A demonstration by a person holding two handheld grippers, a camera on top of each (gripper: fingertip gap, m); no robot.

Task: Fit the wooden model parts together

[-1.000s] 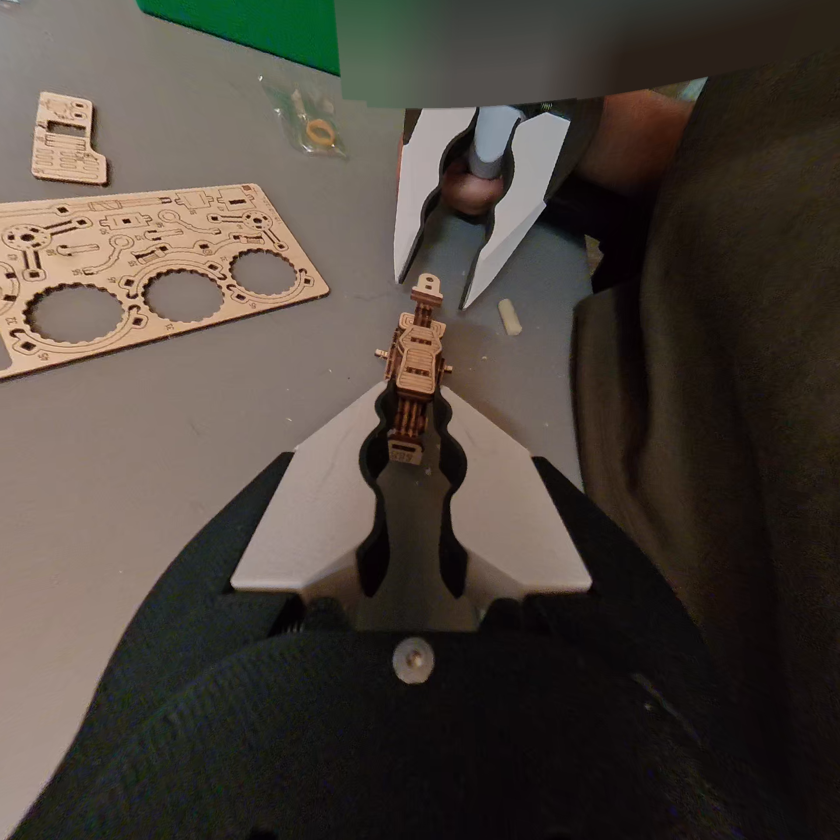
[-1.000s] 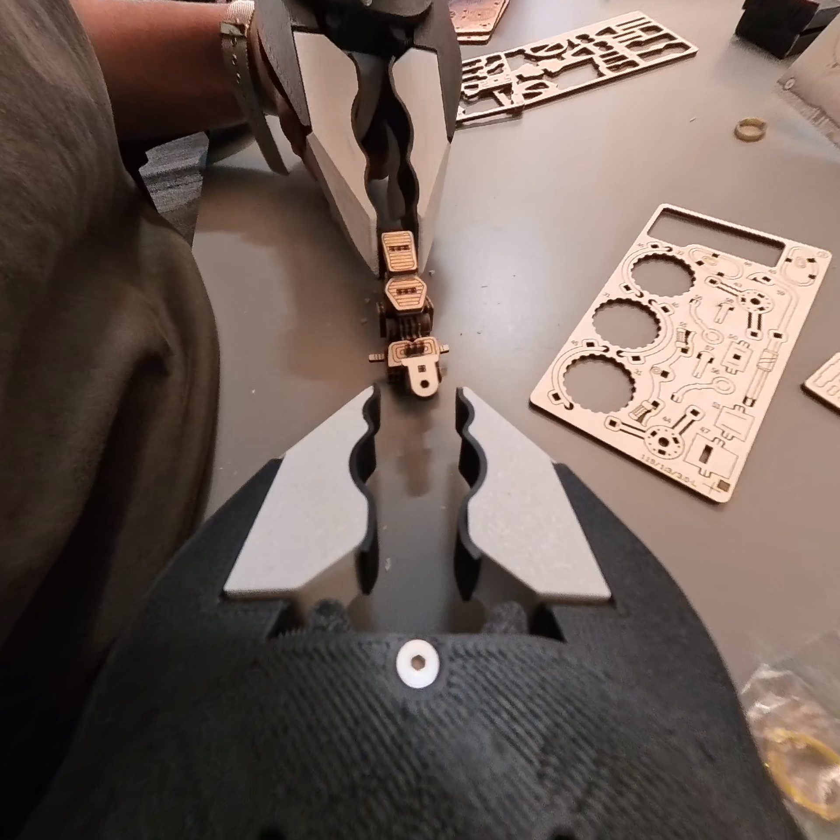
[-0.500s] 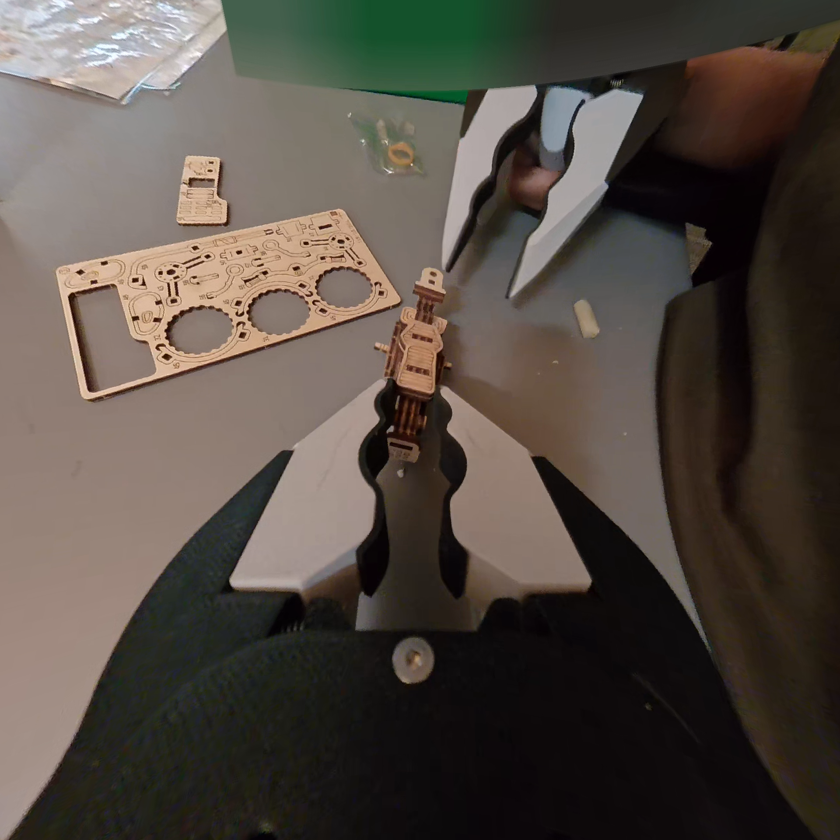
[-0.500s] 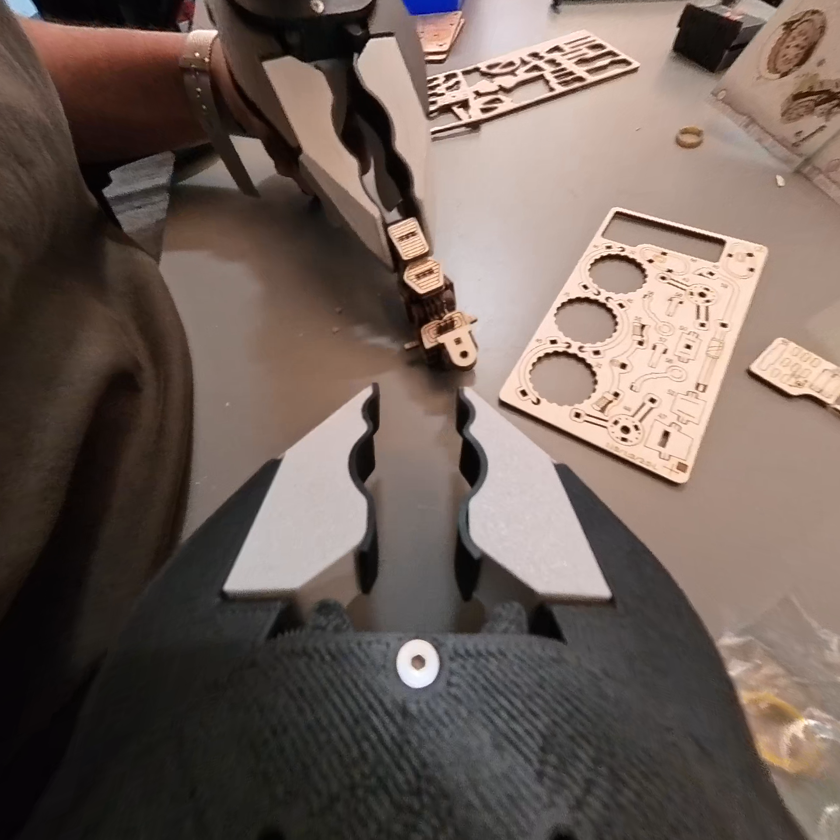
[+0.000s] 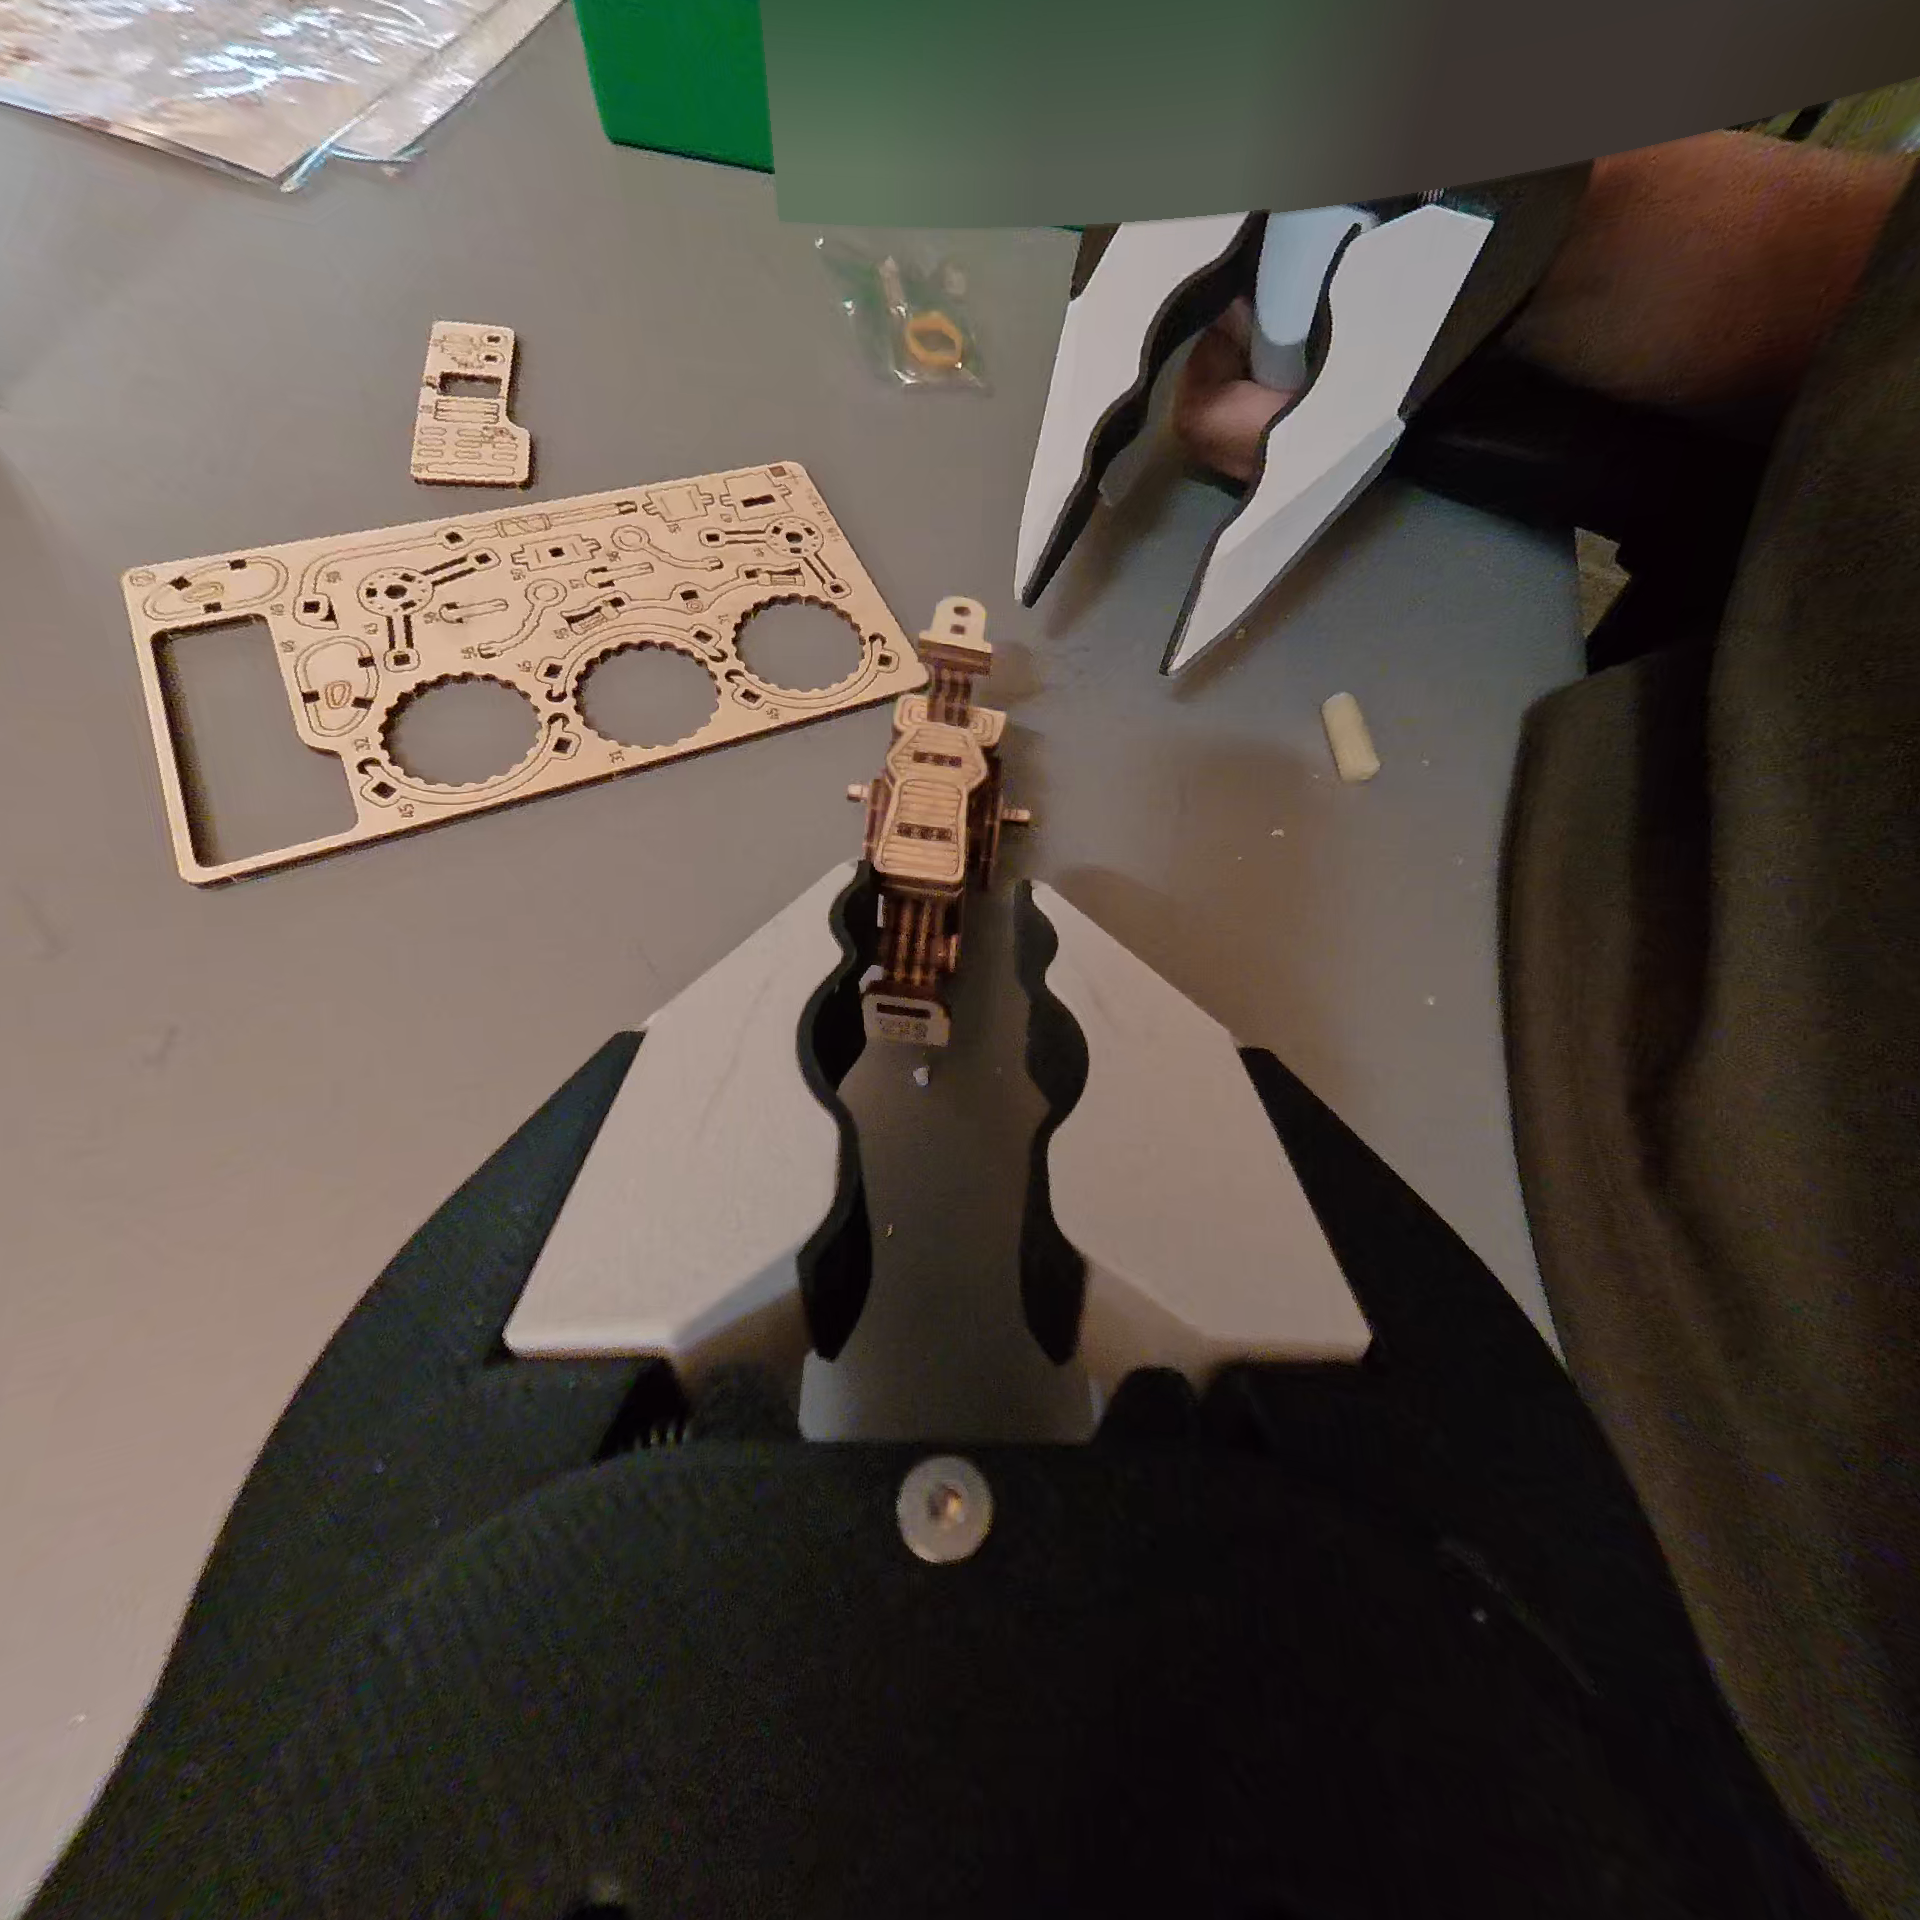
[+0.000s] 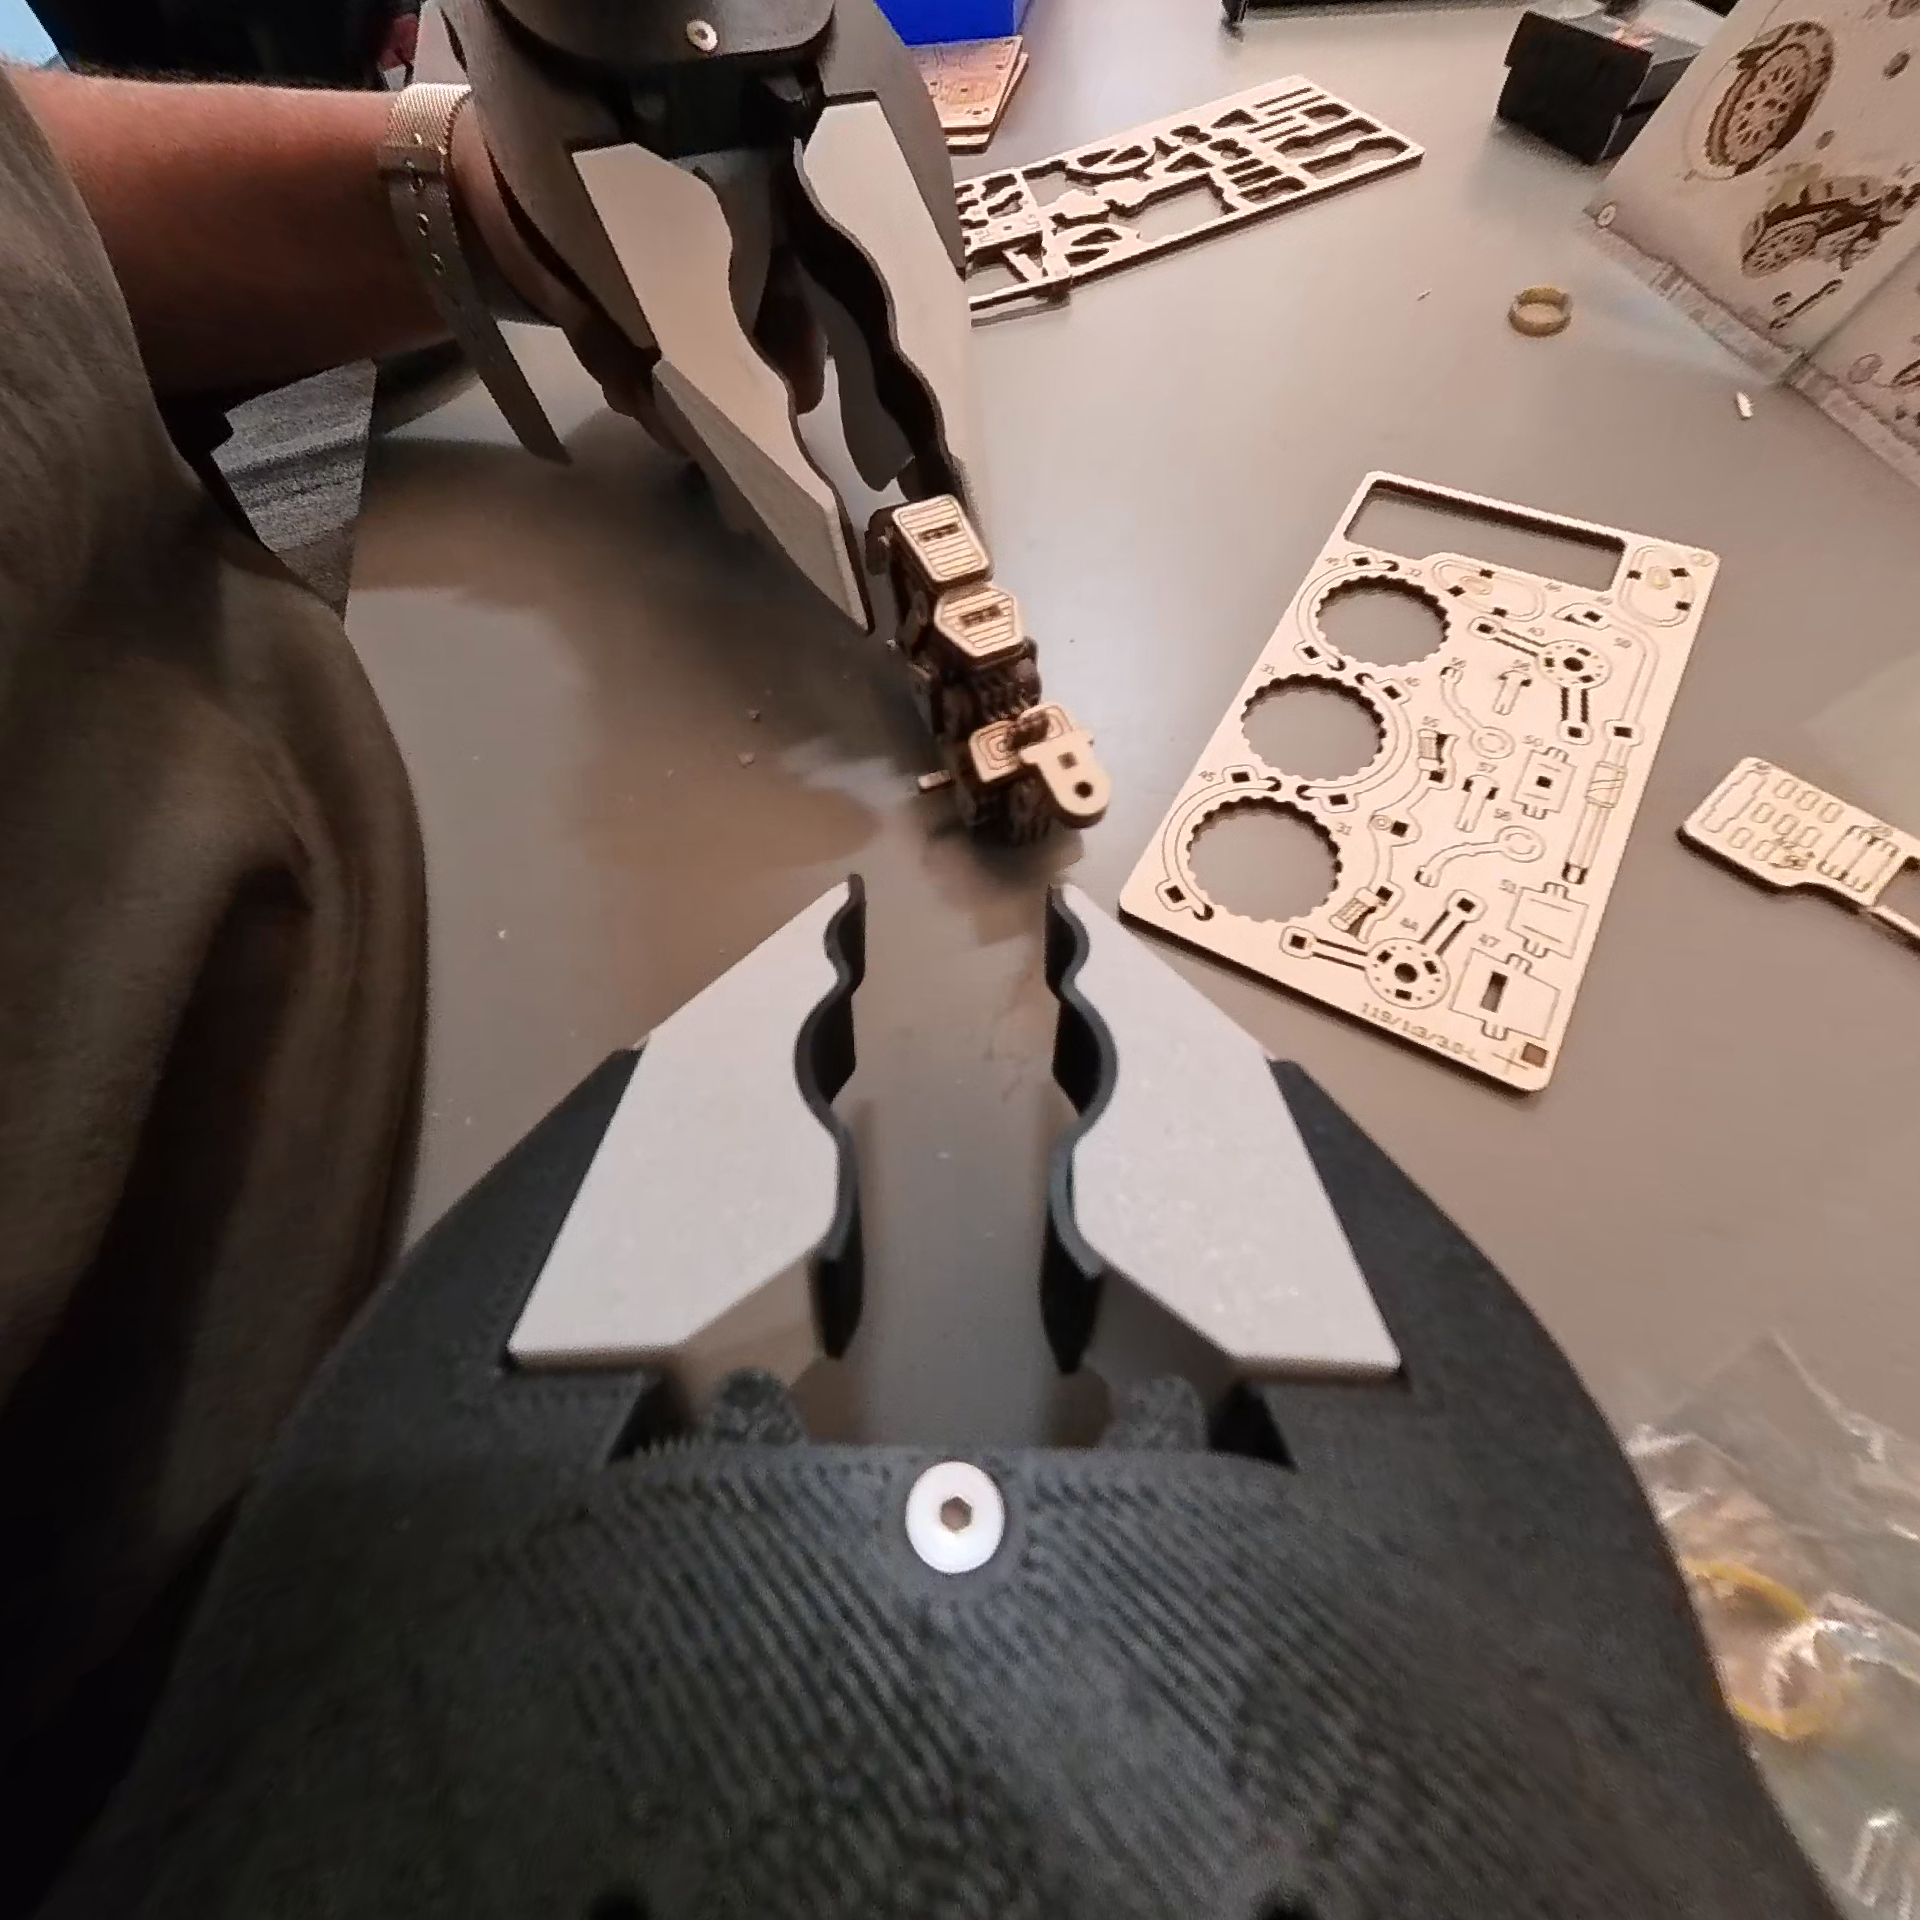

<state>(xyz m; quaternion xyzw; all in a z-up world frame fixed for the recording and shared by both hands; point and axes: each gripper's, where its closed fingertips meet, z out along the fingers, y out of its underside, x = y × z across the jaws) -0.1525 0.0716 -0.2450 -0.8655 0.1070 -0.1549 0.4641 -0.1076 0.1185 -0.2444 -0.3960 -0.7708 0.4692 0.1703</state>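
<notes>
Here, left gripper point(image 5: 940, 894) pinches the wooden model point(image 5: 935, 800); right gripper point(image 6: 956, 899) gapes over grey table point(image 6: 1195, 436).

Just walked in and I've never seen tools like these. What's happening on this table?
A person is building a small wooden model with two hand-held grippers. The left gripper has the model between its fingers at one end, its other end down near the grey table. The right gripper is open and empty, pointing at the model's free end without touching it. A punched-out part sheet, a smaller wooden piece and a bag of bits lie alongside.
</notes>
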